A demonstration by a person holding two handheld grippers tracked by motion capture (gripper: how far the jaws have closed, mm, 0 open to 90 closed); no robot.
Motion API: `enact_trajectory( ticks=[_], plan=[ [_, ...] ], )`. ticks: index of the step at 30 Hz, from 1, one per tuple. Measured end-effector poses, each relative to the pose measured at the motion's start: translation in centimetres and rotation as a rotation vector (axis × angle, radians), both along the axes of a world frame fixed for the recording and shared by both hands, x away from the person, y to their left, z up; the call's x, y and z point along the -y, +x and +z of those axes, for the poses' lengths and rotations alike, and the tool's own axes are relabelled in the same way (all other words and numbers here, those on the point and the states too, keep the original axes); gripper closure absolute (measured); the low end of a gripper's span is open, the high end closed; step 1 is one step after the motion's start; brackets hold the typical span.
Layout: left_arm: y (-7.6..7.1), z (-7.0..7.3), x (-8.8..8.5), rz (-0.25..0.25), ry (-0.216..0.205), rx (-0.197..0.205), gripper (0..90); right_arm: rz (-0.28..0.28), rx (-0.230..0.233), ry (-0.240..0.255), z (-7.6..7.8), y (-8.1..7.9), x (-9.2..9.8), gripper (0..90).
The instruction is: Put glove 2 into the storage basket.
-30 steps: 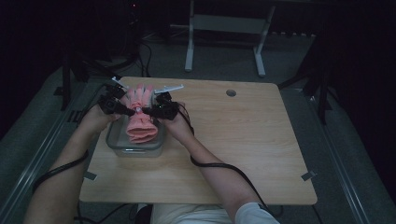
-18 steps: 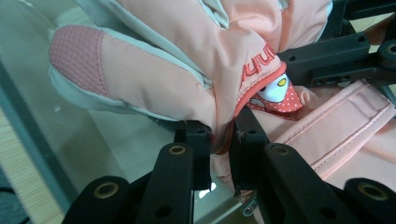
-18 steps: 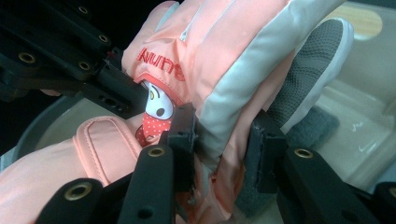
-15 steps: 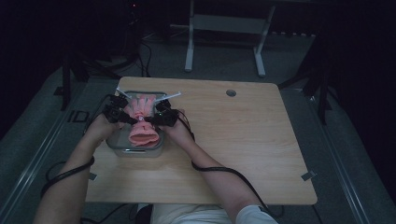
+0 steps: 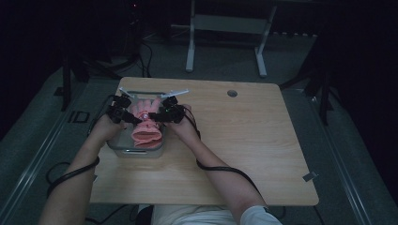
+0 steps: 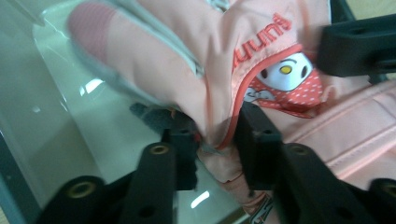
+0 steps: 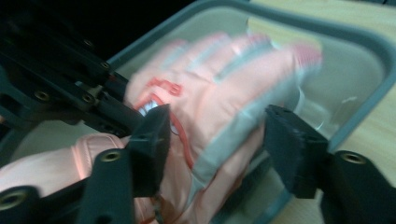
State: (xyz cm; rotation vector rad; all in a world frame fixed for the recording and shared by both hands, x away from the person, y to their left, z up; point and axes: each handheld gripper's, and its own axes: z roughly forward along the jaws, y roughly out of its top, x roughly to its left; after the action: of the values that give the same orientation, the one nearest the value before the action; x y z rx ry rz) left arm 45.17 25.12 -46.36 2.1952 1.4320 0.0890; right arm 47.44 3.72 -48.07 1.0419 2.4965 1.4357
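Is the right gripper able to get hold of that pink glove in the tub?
Probably yes: the right gripper already straddles the pink glove in the tub, its jaws just opened, nothing between.

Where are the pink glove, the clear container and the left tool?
pink glove [image 6: 187, 60], left gripper view, on its palm fabric.
clear container [image 7: 369, 51], right gripper view, on its grey rim.
left tool [image 6: 215, 144], left gripper view, between its jaws.

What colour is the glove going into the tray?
Salmon pink glove with grey finger trim and a red dotted cartoon patch; left gripper view shows it best.
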Motion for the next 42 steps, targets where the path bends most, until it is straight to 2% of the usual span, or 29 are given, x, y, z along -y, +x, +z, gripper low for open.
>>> enact_trajectory(
  ticks=[2, 5, 7, 8, 11, 15, 16, 19, 24, 27, 30, 32, 38, 42],
  plan=[
    [0.0, 0.0, -0.1, 0.014, -0.014, 0.023, 59.6, 0.012, 0.015, 0.024, 0.4, 0.0, 0.6, 34.2],
    [-0.1, -0.3, -0.4, 0.028, -0.025, 0.053, 51.1, 0.052, 0.024, 0.039, 0.9, -0.1, 1.4, 19.7],
    [-0.2, -0.4, -0.9, 0.046, -0.037, 0.066, 41.0, 0.053, 0.016, 0.068, 1.3, -0.3, 2.1, 17.3],
    [-0.3, -0.3, -1.1, 0.051, -0.047, 0.073, 34.8, 0.047, 0.024, 0.068, 1.6, -0.3, 2.3, 16.7],
    [-0.4, -0.4, -1.5, 0.081, -0.071, 0.090, 24.3, 0.046, 0.040, 0.071, 2.2, -0.5, 3.2, 14.6],
    [-0.5, -0.3, -1.6, 0.089, -0.084, 0.100, 18.2, 0.030, 0.051, 0.095, 2.6, -0.5, 4.2, 14.4],
    [-0.5, -0.2, -1.7, 0.089, -0.091, 0.101, 17.6, 0.028, 0.053, 0.095, 2.7, -0.5, 4.4, 14.4],
    [-0.6, -0.1, -1.9, 0.106, -0.067, 0.124, 16.0, 0.024, 0.060, 0.086, 2.7, -0.5, 5.0, 14.5],
    [-0.7, 0.0, -2.5, 0.123, -0.080, 0.143, 14.4, 0.023, 0.066, 0.076, 2.7, -0.6, 5.6, 14.5],
    [-0.9, 0.4, -2.7, 0.139, -0.078, 0.185, 13.8, 0.028, 0.072, 0.071, 2.7, -0.7, 5.7, 14.5],
    [-1.2, 1.1, -3.1, 0.147, -0.099, 0.230, 11.2, 0.032, 0.079, 0.066, 2.8, -0.8, 5.8, 14.5],
    [-1.3, 1.5, -3.2, 0.131, -0.113, 0.237, 5.9, 0.030, 0.080, 0.068, 2.9, -0.8, 5.9, 14.5],
    [-2.1, 2.7, -2.6, 0.099, -0.110, 0.287, 5.9, 0.042, 0.080, 0.065, 2.6, -1.1, 6.2, 14.5],
    [-3.1, 4.0, -1.4, 0.057, -0.143, 0.331, 5.8, 0.046, 0.078, 0.065, 2.3, -1.4, 6.6, 14.5]
  ],
)
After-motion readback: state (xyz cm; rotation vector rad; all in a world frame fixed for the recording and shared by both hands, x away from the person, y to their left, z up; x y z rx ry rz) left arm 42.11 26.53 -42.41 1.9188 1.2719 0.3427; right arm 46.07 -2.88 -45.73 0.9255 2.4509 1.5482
